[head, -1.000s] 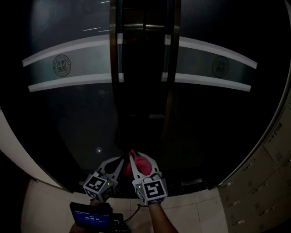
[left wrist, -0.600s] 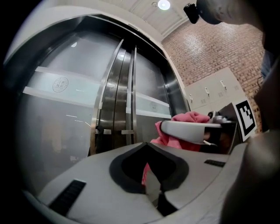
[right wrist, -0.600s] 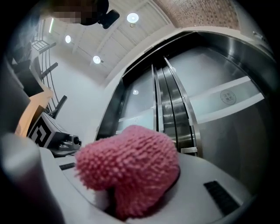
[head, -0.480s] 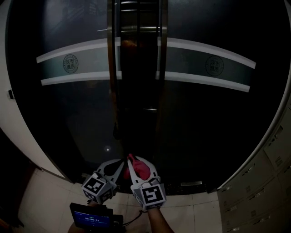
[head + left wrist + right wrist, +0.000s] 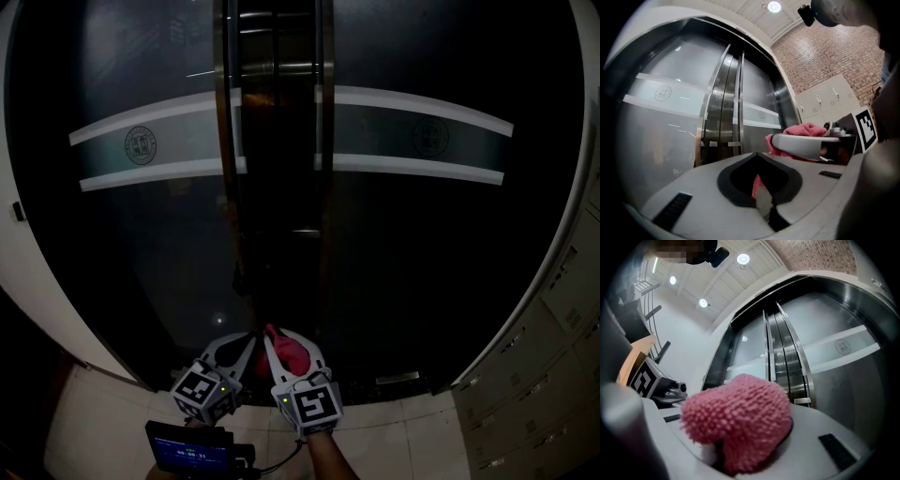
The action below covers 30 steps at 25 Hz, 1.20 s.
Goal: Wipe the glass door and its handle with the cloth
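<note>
Low before the dark glass door (image 5: pixel 141 262), both grippers sit side by side.
The right gripper (image 5: pixel 286 337) pinches the pink cloth (image 5: pixel 292 354) near the door's bottom edge, below the vertical handle (image 5: pixel 232 187). The left gripper (image 5: pixel 249 337) is just beside it, jaws pressed together.

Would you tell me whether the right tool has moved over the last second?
No, hardly: the right tool, holding the cloth, stays left of the floor plate at the foot of the door.
</note>
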Each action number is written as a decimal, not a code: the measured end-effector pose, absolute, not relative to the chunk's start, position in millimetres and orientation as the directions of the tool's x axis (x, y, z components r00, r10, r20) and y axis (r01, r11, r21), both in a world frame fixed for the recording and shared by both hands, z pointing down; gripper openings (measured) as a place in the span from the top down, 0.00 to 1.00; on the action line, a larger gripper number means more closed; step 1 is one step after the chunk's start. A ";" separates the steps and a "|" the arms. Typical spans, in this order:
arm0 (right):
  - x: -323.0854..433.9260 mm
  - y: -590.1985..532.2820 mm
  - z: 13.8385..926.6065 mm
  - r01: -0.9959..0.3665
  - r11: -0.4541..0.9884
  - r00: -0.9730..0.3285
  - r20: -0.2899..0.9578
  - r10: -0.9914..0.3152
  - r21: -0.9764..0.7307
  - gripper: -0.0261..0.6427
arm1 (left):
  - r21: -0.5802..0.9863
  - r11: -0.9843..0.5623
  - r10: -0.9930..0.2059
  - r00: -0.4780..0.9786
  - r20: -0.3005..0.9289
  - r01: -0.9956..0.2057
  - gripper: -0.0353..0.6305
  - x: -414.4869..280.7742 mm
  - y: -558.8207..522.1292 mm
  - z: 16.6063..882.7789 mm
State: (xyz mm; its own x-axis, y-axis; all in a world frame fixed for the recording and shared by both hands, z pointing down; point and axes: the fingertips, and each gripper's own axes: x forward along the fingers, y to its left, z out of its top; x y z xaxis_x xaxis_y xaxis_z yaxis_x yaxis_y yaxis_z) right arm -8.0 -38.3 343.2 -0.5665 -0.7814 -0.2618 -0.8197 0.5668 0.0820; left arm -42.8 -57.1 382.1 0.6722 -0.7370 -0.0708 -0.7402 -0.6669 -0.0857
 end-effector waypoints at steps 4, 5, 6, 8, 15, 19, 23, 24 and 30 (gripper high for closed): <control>-10.5 -40.5 341.4 -0.830 0.553 -0.550 -0.269 -0.791 0.072 0.88 | -0.066 -0.679 -0.728 0.682 -0.065 -0.731 0.93 -42.3 -54.6 373.3; -11.2 -41.0 342.0 -0.833 0.549 -0.547 -0.268 -0.793 0.073 0.88 | -0.060 -0.679 -0.729 0.682 -0.066 -0.732 0.93 -43.5 -54.6 372.0; -11.9 -42.1 343.5 -0.836 0.544 -0.543 -0.268 -0.796 0.076 0.88 | -0.055 -0.678 -0.729 0.681 -0.069 -0.733 0.93 -45.4 -55.1 371.4; -13.8 -45.5 347.5 -0.840 0.536 -0.537 -0.274 -0.798 0.085 0.88 | -0.050 -0.679 -0.729 0.681 -0.077 -0.733 0.93 -50.4 -56.6 370.8; -24.0 -44.9 343.9 -0.837 0.541 -0.544 -0.247 -0.802 0.086 0.89 | -0.047 -0.684 -0.724 0.685 -0.083 -0.728 0.93 -57.0 -59.5 371.2; -24.2 -47.9 345.8 -0.841 0.534 -0.537 -0.258 -0.803 0.087 0.89 | -0.046 -0.690 -0.718 0.691 -0.081 -0.722 0.93 -57.1 -60.3 371.6; -26.7 -46.1 343.8 -0.840 0.536 -0.538 -0.252 -0.804 0.082 0.89 | -0.066 -0.687 -0.718 0.690 -0.088 -0.723 0.93 -62.8 -66.0 380.2; -27.1 -45.5 343.1 -0.840 0.536 -0.537 -0.252 -0.805 0.078 0.89 | -0.063 -0.688 -0.718 0.691 -0.086 -0.723 0.93 -61.7 -64.9 378.9; -25.9 -50.4 349.5 -0.847 0.522 -0.526 -0.281 -0.803 0.097 0.89 | -0.052 -0.696 -0.712 0.697 -0.078 -0.716 0.93 -58.1 -61.6 375.5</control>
State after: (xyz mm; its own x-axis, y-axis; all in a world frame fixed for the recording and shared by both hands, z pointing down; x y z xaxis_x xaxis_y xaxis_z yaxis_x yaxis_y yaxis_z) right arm -25.9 -50.4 349.5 -0.5263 -0.8026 -0.2806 -0.8475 0.5219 0.0968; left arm -58.1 -61.6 375.5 0.6974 -0.7125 -0.0776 -0.7165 -0.6956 -0.0525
